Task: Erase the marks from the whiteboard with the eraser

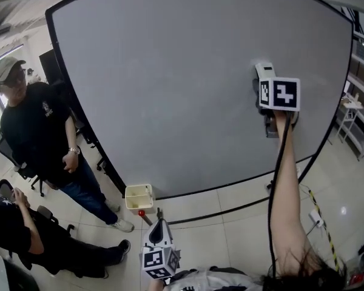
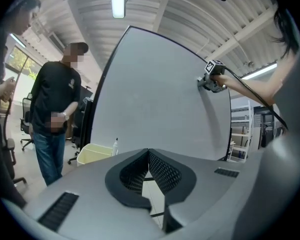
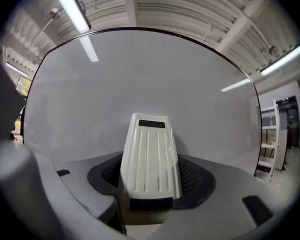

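A large whiteboard (image 1: 182, 83) fills the head view, and I see no marks on its grey-white face. My right gripper (image 1: 267, 77) is held up against the board's right part, shut on a white ribbed eraser (image 3: 150, 156). The eraser (image 1: 264, 70) pokes out above the marker cube and lies against the board (image 3: 150, 84). My left gripper (image 1: 159, 232) hangs low near the floor below the board, shut with nothing between its jaws. In the left gripper view its jaws (image 2: 149, 171) meet, and the right gripper (image 2: 213, 77) shows far off on the board (image 2: 150, 99).
A person in black (image 1: 42, 132) stands left of the board, another person (image 1: 24, 235) sits at bottom left. A pale yellow bin (image 1: 139, 196) with a small bottle beside it stands on the floor under the board. White shelving (image 1: 355, 117) is at the right.
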